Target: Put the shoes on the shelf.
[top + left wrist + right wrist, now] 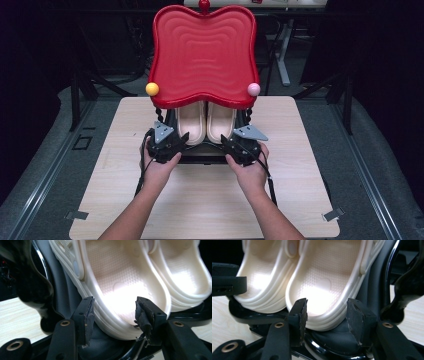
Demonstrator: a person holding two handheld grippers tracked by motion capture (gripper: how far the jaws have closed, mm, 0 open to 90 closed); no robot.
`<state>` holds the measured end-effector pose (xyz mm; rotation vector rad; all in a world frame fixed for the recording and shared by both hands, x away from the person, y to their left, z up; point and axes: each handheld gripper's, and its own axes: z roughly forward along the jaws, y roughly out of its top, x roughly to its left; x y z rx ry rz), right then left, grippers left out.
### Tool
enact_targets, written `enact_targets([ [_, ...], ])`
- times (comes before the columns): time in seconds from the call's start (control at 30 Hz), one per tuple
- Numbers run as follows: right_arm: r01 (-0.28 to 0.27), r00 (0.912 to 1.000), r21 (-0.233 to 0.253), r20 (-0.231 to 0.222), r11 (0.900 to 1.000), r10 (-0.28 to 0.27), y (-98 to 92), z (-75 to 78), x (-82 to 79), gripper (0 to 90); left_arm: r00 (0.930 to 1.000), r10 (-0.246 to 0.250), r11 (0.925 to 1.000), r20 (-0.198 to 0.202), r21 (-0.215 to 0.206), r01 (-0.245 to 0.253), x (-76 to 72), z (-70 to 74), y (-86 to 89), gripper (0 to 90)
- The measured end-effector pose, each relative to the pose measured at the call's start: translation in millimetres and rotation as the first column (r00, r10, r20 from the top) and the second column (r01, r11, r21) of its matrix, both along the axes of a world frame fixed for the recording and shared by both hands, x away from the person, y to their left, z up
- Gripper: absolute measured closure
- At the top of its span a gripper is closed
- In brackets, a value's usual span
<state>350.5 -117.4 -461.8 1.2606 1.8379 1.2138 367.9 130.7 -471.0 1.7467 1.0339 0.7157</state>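
Because both my grippers stand released, the left gripper point(172, 142) straddling the left slipper point(120, 290) heel and the right gripper point(235, 145) the right slipper point(324, 285) in the black rack point(332, 342) on the counter point(210, 200), a shallow bite could slip off the curved rim, or snag the red lid point(204, 55).

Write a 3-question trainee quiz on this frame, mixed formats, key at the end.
1. True or false: the red lid of the case stands open above the cream slippers.
2. Multiple choice: the left tongs are A) shut on a ball, B) open, straddling the heel of the left slipper, C) resting on bare tabletop.
3. Fill in: the ball at the lid's left corner is ____; the one at its right corner is pink.

Key: 1 true; 2 B; 3 yellow.
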Motion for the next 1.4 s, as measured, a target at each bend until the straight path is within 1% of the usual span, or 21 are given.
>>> enact_targets([
  [0.1, -0.012, 0.9995, -0.020, 0.030, 1.000, 0.013, 0.3, 4.0, -7.6, 49.7, 0.9998, -0.013, 0.9999, 0.012, 0.005, 0.013, -6.6, 2.1, 1.7, 48.8],
  [0.17, -0.018, 0.9989, -0.044, 0.043, 0.999, 0.020, 0.2, 6.1, -12.2, 49.1, 0.9996, -0.024, 0.9997, 0.017, 0.010, 0.024, -11.2, 3.8, 3.4, 48.3],
  [0.2, -0.022, 0.9985, -0.067, 0.049, 0.998, 0.025, -0.4, 7.3, -15.1, 49.0, 0.9994, -0.029, 0.9996, 0.018, 0.010, 0.028, -13.0, 4.4, 3.9, 47.9],
  [0.23, -0.024, 0.9985, -0.079, 0.047, 0.997, 0.028, -1.0, 8.2, -16.9, 49.0, 0.9990, -0.038, 0.9992, 0.021, 0.014, 0.038, -15.5, 5.3, 5.3, 47.9],
  [0.27, -0.032, 0.9980, -0.078, 0.053, 0.996, 0.036, -1.2, 8.1, -18.4, 49.1, 0.9984, -0.049, 0.9987, 0.028, 0.014, 0.049, -19.1, 6.1, 6.7, 47.6],
  [0.33, -0.051, 0.9974, -0.082, 0.047, 0.995, 0.055, -4.6, 9.5, -23.5, 49.2, 0.9975, -0.062, 0.9980, 0.034, 0.018, 0.061, -24.6, 6.8, 9.4, 47.3],
  [0.43, -0.066, 0.9959, -0.085, 0.056, 0.994, 0.071, -9.5, 10.7, -29.5, 50.8, 0.9958, -0.080, 0.9964, 0.045, 0.031, 0.078, -34.7, 8.1, 15.4, 46.9],
  [0.5, -0.070, 0.9954, -0.091, 0.058, 0.993, 0.076, -15.1, 10.5, -35.3, 51.6, 0.9945, -0.088, 0.9958, 0.057, 0.030, 0.086, -40.2, 7.8, 19.4, 47.0],
  [0.6, -0.067, 0.9954, -0.097, 0.062, 0.993, 0.074, -22.2, 10.0, -42.3, 51.5, 0.9943, -0.091, 0.9952, 0.056, 0.041, 0.089, -48.6, 5.0, 27.0, 47.0],
  [0.63, -0.065, 0.9955, -0.102, 0.063, 0.993, 0.071, -25.1, 9.9, -45.4, 51.4, 0.9943, -0.095, 0.9947, 0.049, 0.046, 0.092, -51.7, 3.2, 30.4, 47.0],
  [0.7, -0.054, 0.9960, -0.119, 0.064, 0.991, 0.062, -32.3, 8.7, -52.1, 51.3, 0.9952, -0.090, 0.9942, 0.040, 0.063, 0.087, -56.8, -1.1, 36.9, 46.9],
  [0.77, -0.046, 0.9960, -0.117, 0.071, 0.992, 0.055, -37.6, 6.3, -56.7, 51.3, 0.9961, -0.083, 0.9951, 0.031, 0.056, 0.081, -60.3, -5.2, 42.3, 46.9],
  [0.8, -0.046, 0.9960, -0.126, 0.070, 0.991, 0.055, -40.9, 5.3, -59.2, 51.2, 0.9965, -0.079, 0.9953, 0.028, 0.059, 0.077, -62.2, -7.4, 46.0, 46.9],
  [0.87, -0.050, 0.9959, -0.118, 0.070, 0.992, 0.058, -47.0, 1.6, -64.1, 51.0, 0.9977, -0.064, 0.9966, 0.021, 0.053, 0.063, -66.4, -12.0, 52.8, 46.9],
  [0.9, -0.045, 0.9966, -0.123, 0.063, 0.991, 0.053, -50.7, 0.1, -66.6, 51.0, 0.9980, -0.060, 0.9967, 0.019, 0.056, 0.058, -68.2, -14.5, 56.2, 46.7],
  [0.97, -0.038, 0.9972, -0.105, 0.060, 0.994, 0.045, -56.6, -4.3, -70.1, 50.8, 0.9989, -0.046, 0.9961, 0.011, 0.076, 0.045, -71.7, -19.4, 62.7, 46.4],
  [1.07, -0.028, 0.9982, -0.116, 0.049, 0.993, 0.034, -66.1, -10.2, -76.7, 50.2, 0.9996, -0.029, 0.9968, -0.004, 0.075, 0.029, -77.1, -25.3, 73.2, 46.1],
  [1.17, -0.018, 0.9983, -0.128, 0.052, 0.992, 0.025, -72.9, -18.5, -82.7, 49.0, 0.9998, -0.014, 0.9972, -0.014, 0.074, 0.015, -84.0, -30.2, 82.8, 45.8],
  [1.27, -0.004, 0.9987, -0.153, 0.049, 0.988, 0.012, -80.5, -26.1, -88.7, 48.3, 0.9999, -0.001, 0.9969, -0.017, 0.079, 0.003, -90.8, -36.5, 91.3, 45.7],
  [1.33, 0.003, 0.9991, -0.160, 0.042, 0.987, 0.004, -85.3, -31.4, -90.9, 47.9, 0.9996, 0.002, 0.9961, -0.027, 0.089, 0.000, -93.5, -40.1, 95.9, 45.6],
  [1.4, 0.011, 0.9993, -0.164, 0.036, 0.986, -0.005, -89.8, -35.9, -92.5, 47.5, 0.9993, 0.012, 0.9966, -0.036, 0.082, -0.009, -95.4, -45.4, 100.6, 45.5],
])
